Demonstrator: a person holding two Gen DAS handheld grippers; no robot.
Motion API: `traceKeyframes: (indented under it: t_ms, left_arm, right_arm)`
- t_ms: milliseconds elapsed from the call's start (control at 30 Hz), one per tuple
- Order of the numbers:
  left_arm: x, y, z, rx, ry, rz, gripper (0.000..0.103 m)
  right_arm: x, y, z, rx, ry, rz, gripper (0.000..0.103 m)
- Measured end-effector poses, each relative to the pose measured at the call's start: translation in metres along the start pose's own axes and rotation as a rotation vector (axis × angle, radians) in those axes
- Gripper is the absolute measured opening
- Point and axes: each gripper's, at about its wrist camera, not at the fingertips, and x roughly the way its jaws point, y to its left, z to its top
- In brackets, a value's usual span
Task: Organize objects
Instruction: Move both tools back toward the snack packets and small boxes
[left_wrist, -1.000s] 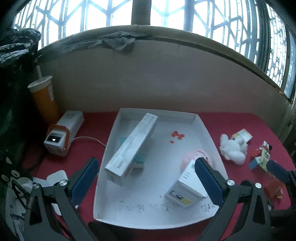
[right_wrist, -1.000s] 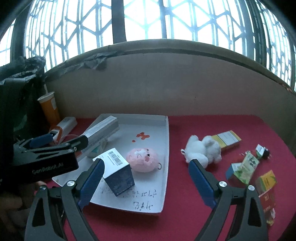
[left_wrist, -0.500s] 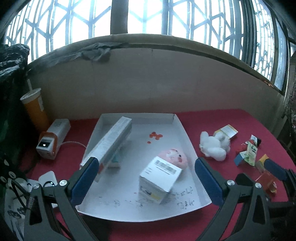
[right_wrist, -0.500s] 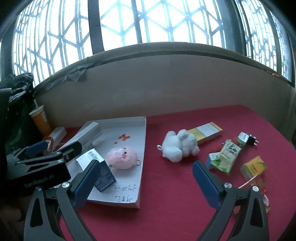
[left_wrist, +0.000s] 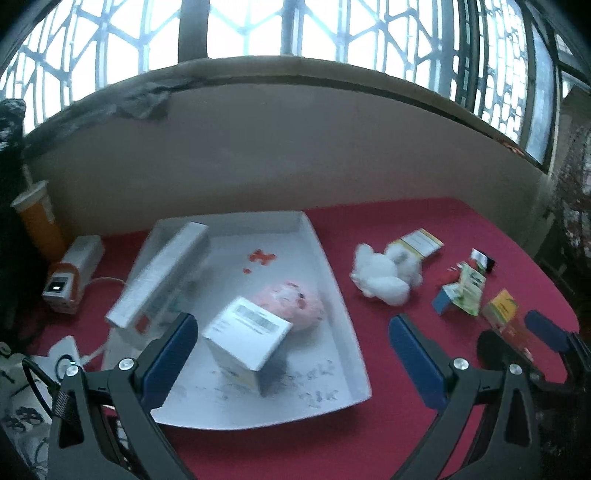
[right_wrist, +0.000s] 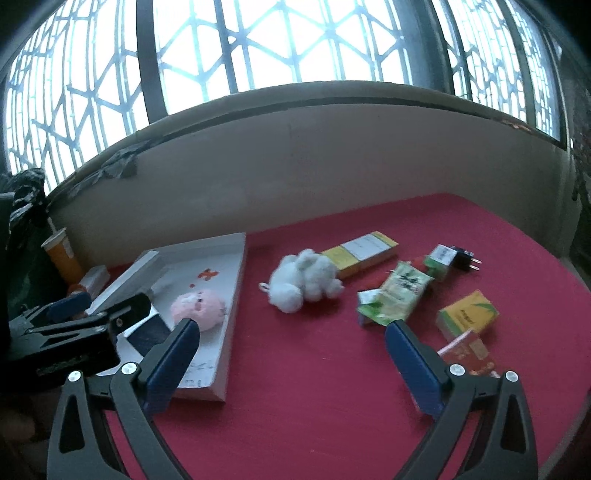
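Both my grippers have swung right, away from the white tray (left_wrist: 343, 291) towards the loose items on the red cloth; I judge the tray's load settled and the right-hand clutter next. My left gripper (left_wrist: 291, 350) and right gripper (right_wrist: 291, 354) are both spread, holding nothing. Nearest in the tray is a stiff barcoded carton (left_wrist: 245, 338), touching a soft pink plush (left_wrist: 295, 308). Beyond, a fluffy white bunny (right_wrist: 304, 284), a crinkled green packet (right_wrist: 400, 291) and a flat yellow box (right_wrist: 360, 253).
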Motion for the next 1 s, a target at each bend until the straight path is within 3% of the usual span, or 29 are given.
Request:
traceKeyframes:
  t_ms: [133,433,833,1000]
  left_arm:
    - [0.004,-0.016,-0.002,0.034,0.007,-0.001,0.103]
    - [0.022,-0.057,-0.011,0.1,0.064,-0.082,0.103]
    - [0.055,-0.119,-0.033,0.225,0.166,-0.182,0.103]
    - [0.067,-0.138,-0.042,0.268,0.2,-0.266,0.103]
  right_arm:
    - [-0.005,-0.024,0.0,0.038,-0.006,-0.023,0.103]
    - [-0.013,-0.078,-0.005,0.12,0.003,-0.096,0.103]
    - [-0.034,-0.191,-0.031,0.2,0.025,-0.237,0.103]
    - [-0.025,-0.213,-0.047,0.199,0.091,-0.201,0.103]
